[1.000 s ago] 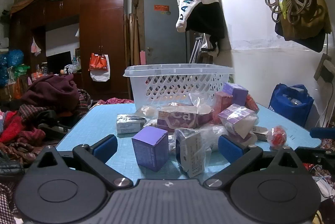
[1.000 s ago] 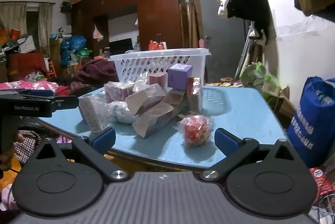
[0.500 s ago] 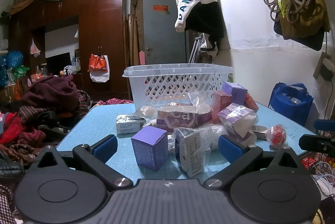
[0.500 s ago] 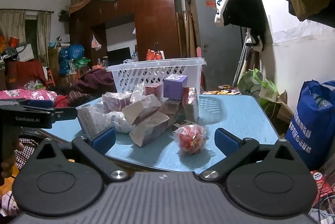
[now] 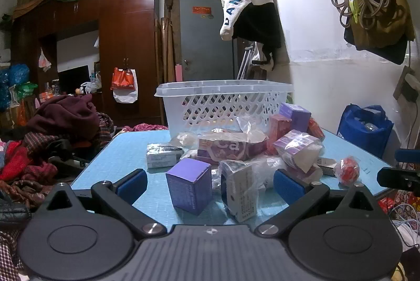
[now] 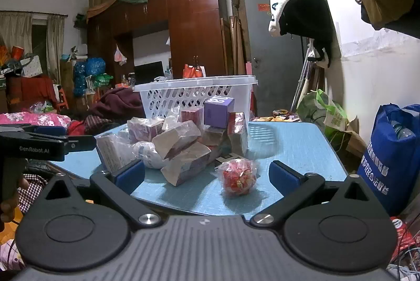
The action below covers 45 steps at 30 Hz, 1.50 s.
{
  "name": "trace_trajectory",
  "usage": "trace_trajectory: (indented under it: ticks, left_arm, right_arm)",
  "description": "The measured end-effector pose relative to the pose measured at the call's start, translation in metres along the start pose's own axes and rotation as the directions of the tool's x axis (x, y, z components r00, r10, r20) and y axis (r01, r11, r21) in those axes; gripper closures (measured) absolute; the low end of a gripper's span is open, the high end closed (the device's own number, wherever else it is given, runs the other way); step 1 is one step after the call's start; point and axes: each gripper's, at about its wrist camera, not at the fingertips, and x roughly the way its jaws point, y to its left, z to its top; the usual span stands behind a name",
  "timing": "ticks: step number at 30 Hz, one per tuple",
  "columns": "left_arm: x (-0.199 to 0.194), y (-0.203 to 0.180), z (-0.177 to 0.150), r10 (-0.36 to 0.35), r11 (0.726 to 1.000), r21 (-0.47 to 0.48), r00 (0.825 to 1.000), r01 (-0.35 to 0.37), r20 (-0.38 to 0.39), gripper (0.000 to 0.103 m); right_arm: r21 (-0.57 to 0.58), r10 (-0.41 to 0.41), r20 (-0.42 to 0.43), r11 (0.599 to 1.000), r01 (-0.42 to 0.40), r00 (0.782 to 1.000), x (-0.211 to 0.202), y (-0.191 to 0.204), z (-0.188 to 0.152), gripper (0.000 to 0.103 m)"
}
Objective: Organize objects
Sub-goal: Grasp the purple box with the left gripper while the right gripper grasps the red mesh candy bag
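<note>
While both pairs of tongs are hanging spread and empty at the near edge of the blue worktop (image 5: pixel 123 149), nothing is being gripped yet, so the step in hand is probably choosing a first item for the white basket (image 5: pixel 223 102), which is standing at the centre of both views behind the pile.

The left tongs (image 5: pixel 208 182) are pointing at a purple box (image 5: pixel 189 185) standing upright and apart from the heap in the lower middle of the left view; just beside it a plastic-wrapped grey carton (image 5: pixel 240 193) is leaning. To do this well, I would be taking the free-standing box first, closing on its flat side faces rather than its corners, and lifting straight up before carrying it over the basket rim.

The right tongs (image 6: pixel 207 173) are framing a red wrapped ball (image 6: pixel 239 176) in the lower middle of the right view, lying alone near the worktop's front edge. Its crinkled film is likely slippery, so a centred, gentle squeeze would suit it.

Behind these, boxes in loose plastic are lying stacked and tilted against one another, with another purple box (image 6: pixel 219 111) sitting on top, close to the basket wall. Pulling from the heap's base could be toppling the rest.
</note>
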Motion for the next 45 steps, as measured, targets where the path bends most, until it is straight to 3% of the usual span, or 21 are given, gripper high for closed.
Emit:
trace_trajectory:
  ticks: [14,21,25,32,36,40,43,45]
  left_arm:
    - [-0.001,0.006,0.002,0.001,1.000,-0.009,1.000,-0.001,0.011,0.000]
    - [-0.001,0.054,0.017,0.004,0.998,-0.070,0.998,0.000,0.058,0.000]
    - [0.023,0.071,0.012,-0.028,0.997,-0.066,1.000,0.028,0.000,0.003]
    - [0.056,0.061,-0.010,-0.095,0.995,0.002,0.993,0.095,-0.065,0.007]
    - [0.070,0.063,-0.015,-0.082,0.996,0.010,0.995,0.083,-0.064,0.016]
    - [0.076,0.062,-0.020,-0.125,0.992,0.005,0.990,0.125,-0.058,0.027]
    - [0.080,0.060,-0.021,-0.142,0.990,0.017,0.989,0.143,-0.045,0.051]
    - [0.082,0.061,-0.021,-0.148,0.989,0.010,0.988,0.149,-0.039,0.053]
  right_arm:
    - [-0.004,0.008,0.011,1.000,-0.008,1.000,-0.001,0.000,0.000,0.000]
    - [0.002,-0.008,0.014,1.000,0.008,1.000,0.005,-0.009,-0.002,0.000]
    - [0.004,-0.026,-0.022,1.000,0.027,0.999,0.019,-0.015,-0.008,0.008]
    - [0.004,-0.064,-0.066,0.998,0.064,0.996,0.043,-0.025,-0.013,0.020]
    - [0.016,-0.050,-0.103,0.999,0.052,0.993,0.057,-0.030,-0.017,0.029]
    - [0.009,-0.036,-0.117,0.999,0.038,0.992,0.059,-0.029,-0.020,0.045]
    - [-0.009,-0.034,-0.115,0.999,0.033,0.993,0.057,-0.028,-0.020,0.053]
    - [-0.014,-0.037,-0.118,0.999,0.035,0.992,0.058,-0.027,-0.019,0.054]
